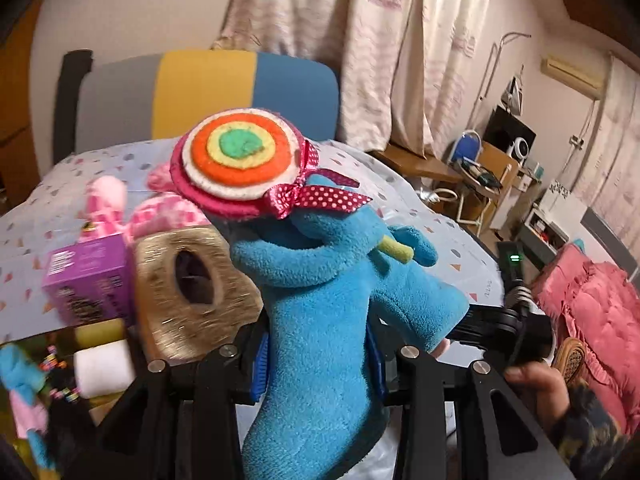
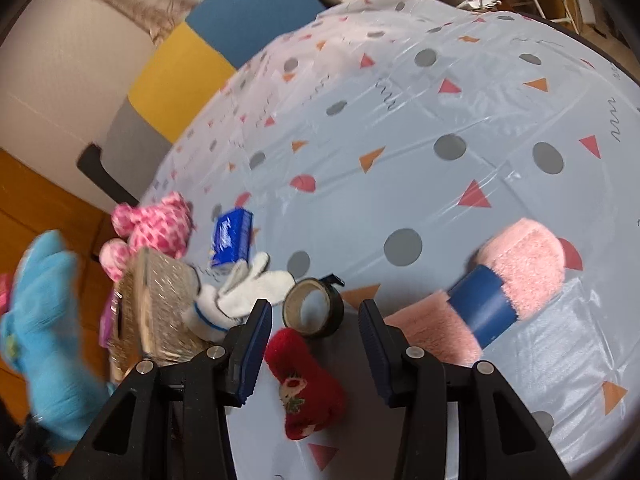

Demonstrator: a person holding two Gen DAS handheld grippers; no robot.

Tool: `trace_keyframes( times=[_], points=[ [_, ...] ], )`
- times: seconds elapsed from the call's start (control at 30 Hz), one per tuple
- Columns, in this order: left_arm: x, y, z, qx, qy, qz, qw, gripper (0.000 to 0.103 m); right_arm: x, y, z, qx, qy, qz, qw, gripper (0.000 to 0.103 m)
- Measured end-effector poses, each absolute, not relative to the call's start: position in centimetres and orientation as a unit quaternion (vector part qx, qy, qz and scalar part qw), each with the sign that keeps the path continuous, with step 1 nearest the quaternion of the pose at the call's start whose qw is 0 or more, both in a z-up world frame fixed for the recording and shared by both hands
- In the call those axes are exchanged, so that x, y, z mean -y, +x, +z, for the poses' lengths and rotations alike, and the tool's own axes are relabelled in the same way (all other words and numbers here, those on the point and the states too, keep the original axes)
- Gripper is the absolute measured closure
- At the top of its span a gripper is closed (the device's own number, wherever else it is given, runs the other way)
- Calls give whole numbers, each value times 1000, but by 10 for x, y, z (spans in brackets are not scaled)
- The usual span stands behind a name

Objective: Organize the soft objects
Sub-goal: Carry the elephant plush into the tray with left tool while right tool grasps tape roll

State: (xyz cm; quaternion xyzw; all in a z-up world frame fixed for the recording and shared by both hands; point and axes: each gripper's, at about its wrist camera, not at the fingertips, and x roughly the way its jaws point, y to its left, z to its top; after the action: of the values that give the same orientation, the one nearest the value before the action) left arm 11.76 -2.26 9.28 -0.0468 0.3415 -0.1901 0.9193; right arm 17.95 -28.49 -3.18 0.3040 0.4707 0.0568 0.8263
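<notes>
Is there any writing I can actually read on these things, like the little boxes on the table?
None can be read for certain.
Blue packet: white script lettering, too blurred to read.
Purple box: printed text on its sides, smeared by motion blur, unreadable.
Red plush: a small picture patch, no words visible.
Blue plush toy in the left gripper: no lettering.

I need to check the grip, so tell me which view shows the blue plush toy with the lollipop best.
The left wrist view: the blue plush toy with the felt lollipop fills the centre, sharp, clamped between the left gripper's blue-padded fingers. The right wrist view shows it only as a blur at the left edge.
</notes>
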Motion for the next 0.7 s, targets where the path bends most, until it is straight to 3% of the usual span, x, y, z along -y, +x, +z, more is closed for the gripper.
trace_keyframes(
  times=[0.13, 0.2, 0.23, 0.43, 0.5, 0.7],
  points=[
    [-7, 91, 100, -328, -60, -183, 925, 64, 257, 193, -34, -492, 241, 63, 834, 57],
    [-17, 80, 100, -325, -63, -181, 926, 64, 245, 201, -37, -494, 221, 63, 838, 45],
    [-24, 74, 99, -325, -65, -180, 926, 64, 241, 206, -40, -500, 208, 55, 839, 43],
    [-71, 42, 93, -326, -79, -152, 930, 64, 221, 224, -66, -538, 141, 36, 830, 43],
    [-87, 33, 89, -329, -84, -135, 931, 64, 217, 223, -67, -535, 111, 28, 837, 51],
    [-164, -7, 76, -350, -93, -58, 930, 64, 218, 221, -70, -533, 93, 37, 840, 51]
  ],
)
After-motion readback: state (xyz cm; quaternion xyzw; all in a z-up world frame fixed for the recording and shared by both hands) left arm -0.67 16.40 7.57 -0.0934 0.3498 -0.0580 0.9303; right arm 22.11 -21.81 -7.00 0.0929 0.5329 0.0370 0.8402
